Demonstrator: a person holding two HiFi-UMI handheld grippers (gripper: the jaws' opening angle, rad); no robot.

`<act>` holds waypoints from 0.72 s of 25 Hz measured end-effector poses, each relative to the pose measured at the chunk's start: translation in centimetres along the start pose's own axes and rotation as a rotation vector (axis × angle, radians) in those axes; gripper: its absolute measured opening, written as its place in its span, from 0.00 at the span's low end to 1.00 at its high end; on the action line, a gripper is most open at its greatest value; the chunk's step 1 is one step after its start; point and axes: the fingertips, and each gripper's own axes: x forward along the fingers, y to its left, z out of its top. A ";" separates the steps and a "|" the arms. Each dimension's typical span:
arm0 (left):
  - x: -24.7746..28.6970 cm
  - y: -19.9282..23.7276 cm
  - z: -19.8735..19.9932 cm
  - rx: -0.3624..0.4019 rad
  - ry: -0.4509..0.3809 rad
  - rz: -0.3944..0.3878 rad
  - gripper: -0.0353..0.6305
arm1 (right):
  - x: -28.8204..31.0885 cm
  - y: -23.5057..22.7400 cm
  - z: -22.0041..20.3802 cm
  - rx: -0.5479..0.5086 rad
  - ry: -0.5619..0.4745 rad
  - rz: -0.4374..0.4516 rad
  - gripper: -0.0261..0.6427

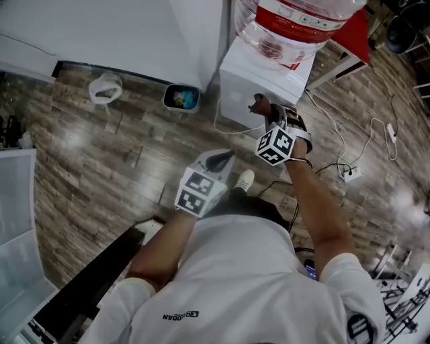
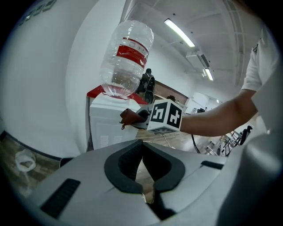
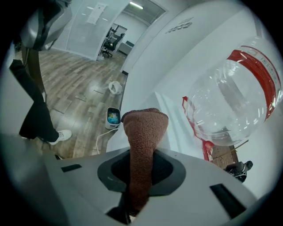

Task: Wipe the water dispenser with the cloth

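Water dispenser (image 1: 259, 87) stood white at the upper middle of the head view, a bottle (image 1: 295, 20) on top. The right tongs (image 1: 263, 111) were clamped on the brown cloth (image 1: 258, 103), held at the dispenser's upper front edge. The left tongs (image 1: 218, 160) hung closed and empty, lower left. I'd judge the wiping was barely under way, with most surfaces left.

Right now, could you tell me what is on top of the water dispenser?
An upturned clear bottle with a red label stands on the white dispenser. The bottle's body covers its neck and the top beneath it in the head view.
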 end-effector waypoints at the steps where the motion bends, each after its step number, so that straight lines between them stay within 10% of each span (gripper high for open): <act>1: 0.0 0.3 -0.4 -0.009 0.001 0.001 0.04 | 0.6 0.7 0.0 0.002 0.005 0.008 0.12; 18: 3.8 1.7 -9.5 -0.098 0.105 -0.097 0.04 | 13.9 11.8 -4.4 -0.089 0.137 0.115 0.12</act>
